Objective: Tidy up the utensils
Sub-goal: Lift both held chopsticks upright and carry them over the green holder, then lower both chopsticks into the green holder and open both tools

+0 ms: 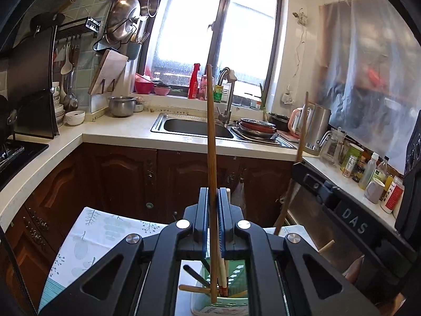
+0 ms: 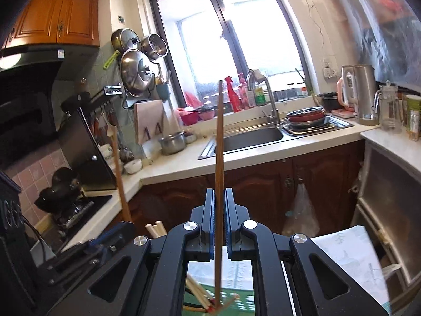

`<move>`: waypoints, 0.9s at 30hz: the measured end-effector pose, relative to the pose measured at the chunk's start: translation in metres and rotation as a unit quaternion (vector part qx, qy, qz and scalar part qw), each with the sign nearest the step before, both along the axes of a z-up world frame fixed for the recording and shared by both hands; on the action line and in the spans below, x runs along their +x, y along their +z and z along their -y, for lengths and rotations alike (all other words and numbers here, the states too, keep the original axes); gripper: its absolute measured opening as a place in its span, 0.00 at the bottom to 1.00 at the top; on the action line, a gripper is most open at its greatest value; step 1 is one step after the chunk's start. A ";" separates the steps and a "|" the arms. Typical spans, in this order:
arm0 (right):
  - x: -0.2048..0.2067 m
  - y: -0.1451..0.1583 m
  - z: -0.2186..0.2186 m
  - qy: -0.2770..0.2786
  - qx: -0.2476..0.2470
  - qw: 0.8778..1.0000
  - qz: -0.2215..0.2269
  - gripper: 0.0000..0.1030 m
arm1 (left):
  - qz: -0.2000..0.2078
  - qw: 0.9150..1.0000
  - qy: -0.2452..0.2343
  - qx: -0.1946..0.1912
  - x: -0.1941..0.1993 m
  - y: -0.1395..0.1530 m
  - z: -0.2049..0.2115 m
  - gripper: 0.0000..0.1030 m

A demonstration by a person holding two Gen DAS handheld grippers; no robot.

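Note:
My left gripper (image 1: 213,193) is shut on a long brown wooden chopstick (image 1: 211,131) that stands nearly upright between the blue pads. Its lower end hangs over a green-lined basket (image 1: 238,272) holding several chopsticks (image 1: 223,279). My right gripper (image 2: 219,193) is shut on a second brown chopstick (image 2: 219,137), also upright, above pale red-tipped chopsticks (image 2: 200,292) in the same basket (image 2: 242,289). In the left wrist view the right gripper (image 1: 300,168) shows at the right. In the right wrist view the left gripper (image 2: 126,226) appears at lower left with its stick (image 2: 119,173).
A white leaf-print cloth (image 1: 100,234) covers the surface under the basket. Ahead are dark wood cabinets (image 1: 126,179), a steel sink (image 1: 197,126) with a faucet (image 1: 227,97), stacked dishes (image 1: 259,129), a kettle (image 1: 317,129), and bottles (image 1: 368,168) at right. The stove (image 2: 73,210) lies at left.

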State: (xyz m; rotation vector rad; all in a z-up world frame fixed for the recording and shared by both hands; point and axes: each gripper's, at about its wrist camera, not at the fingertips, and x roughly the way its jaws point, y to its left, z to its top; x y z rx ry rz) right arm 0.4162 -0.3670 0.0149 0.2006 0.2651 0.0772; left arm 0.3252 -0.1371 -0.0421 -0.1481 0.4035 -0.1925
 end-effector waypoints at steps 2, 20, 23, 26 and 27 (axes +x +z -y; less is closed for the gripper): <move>-0.005 -0.008 -0.015 0.011 -0.002 1.000 0.005 0.06 | 0.006 1.000 -0.001 0.004 -0.003 -0.005 0.000 0.04; -0.011 -0.079 -0.063 0.069 -0.046 0.997 0.002 0.06 | 0.058 0.998 -0.003 -0.012 -0.009 -0.009 -0.001 0.04; -0.013 -0.087 -0.065 0.075 -0.049 0.996 -0.001 0.06 | 0.068 0.997 0.001 -0.024 -0.010 -0.006 -0.005 0.04; -0.020 -0.094 -0.060 0.081 -0.047 0.996 0.001 0.05 | 0.072 0.997 0.012 -0.030 -0.008 -0.007 -0.005 0.04; -0.021 -0.097 -0.061 0.083 -0.049 0.995 0.000 0.05 | 0.070 0.997 0.015 -0.032 -0.006 -0.009 -0.005 0.04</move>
